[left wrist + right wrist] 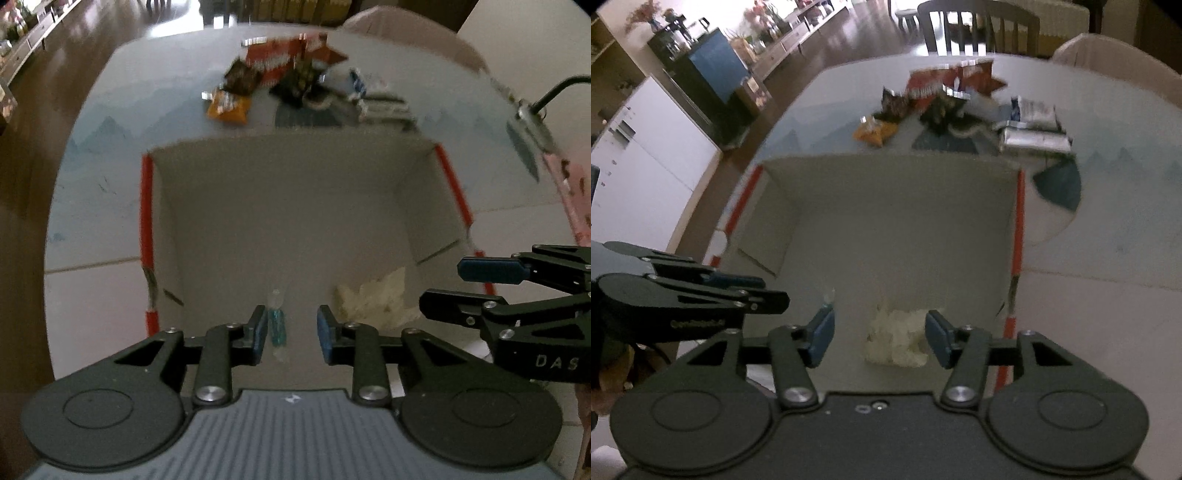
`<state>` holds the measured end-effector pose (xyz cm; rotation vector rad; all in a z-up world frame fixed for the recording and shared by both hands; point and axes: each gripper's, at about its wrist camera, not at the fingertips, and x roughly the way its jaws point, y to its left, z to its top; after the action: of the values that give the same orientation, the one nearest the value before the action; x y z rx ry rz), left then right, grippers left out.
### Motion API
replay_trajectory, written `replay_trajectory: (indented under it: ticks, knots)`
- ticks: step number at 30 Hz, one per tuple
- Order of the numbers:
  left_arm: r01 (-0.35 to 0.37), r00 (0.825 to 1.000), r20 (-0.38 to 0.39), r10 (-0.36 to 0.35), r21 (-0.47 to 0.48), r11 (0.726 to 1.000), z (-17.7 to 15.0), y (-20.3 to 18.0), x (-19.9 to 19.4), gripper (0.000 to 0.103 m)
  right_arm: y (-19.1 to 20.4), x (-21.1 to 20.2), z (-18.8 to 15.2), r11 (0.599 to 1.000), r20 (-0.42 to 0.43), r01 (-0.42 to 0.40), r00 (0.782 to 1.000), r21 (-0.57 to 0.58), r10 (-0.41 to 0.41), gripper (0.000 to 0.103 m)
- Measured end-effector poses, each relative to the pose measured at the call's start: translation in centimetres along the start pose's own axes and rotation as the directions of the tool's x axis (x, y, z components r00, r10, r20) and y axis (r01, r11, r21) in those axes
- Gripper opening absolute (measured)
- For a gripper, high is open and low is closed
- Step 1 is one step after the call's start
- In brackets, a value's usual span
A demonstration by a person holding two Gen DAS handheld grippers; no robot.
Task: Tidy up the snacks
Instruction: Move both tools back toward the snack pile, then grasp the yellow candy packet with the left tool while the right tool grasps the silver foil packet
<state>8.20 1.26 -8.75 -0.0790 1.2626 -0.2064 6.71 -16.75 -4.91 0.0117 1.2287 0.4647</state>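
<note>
Lying lengthwise away from the camera in the box (280, 206), the blue candy (277, 326) sits beneath both grippers' released jaws.

A pale table (110, 221) carries an open cardboard box (288, 206) and scattered snack packets (273, 77) beyond it.

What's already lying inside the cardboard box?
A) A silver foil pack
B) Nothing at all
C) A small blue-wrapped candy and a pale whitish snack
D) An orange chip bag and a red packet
C: on the floor of the box lie a small blue-wrapped candy and a pale whitish snack; the other packets sit on the table beyond it.
</note>
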Motion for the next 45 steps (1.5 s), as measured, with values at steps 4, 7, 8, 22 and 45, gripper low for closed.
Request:
replay_trajectory:
  ticks: [4, 7, 8, 22, 45]
  knots:
    - [0.006, 0.999, 0.05, -0.006, 0.009, 1.0, 1.3, 0.0, -2.4, 0.028, 0.0, -2.3, 1.1, 1.0, 0.054, 0.005, 0.999, -0.03, -0.003, 0.072]
    - [-0.009, 0.995, 0.095, 0.007, 0.019, 1.0, 2.2, -0.2, -3.8, 0.034, -0.1, -4.0, 2.2, 0.998, 0.098, 0.018, 0.995, -0.062, -0.012, 0.078]
    - [-0.008, 0.994, 0.11, 0.006, 0.019, 1.0, 2.5, -0.2, -4.2, 0.044, -0.3, -4.4, 2.6, 0.997, 0.108, 0.022, 0.994, -0.069, -0.014, 0.078]
    - [-0.078, 0.965, 0.25, 0.08, -0.017, 0.997, 10.2, 0.4, -7.2, 0.079, -4.2, -7.4, 9.4, 0.992, 0.191, 0.064, 0.981, -0.107, -0.042, 0.102]
    - [-0.191, 0.98, -0.077, 0.182, -0.124, 0.974, 25.6, 5.5, 8.6, 0.082, -15.9, 6.3, 20.8, 0.99, -0.005, 0.134, 0.991, -0.034, -0.134, 0.103]
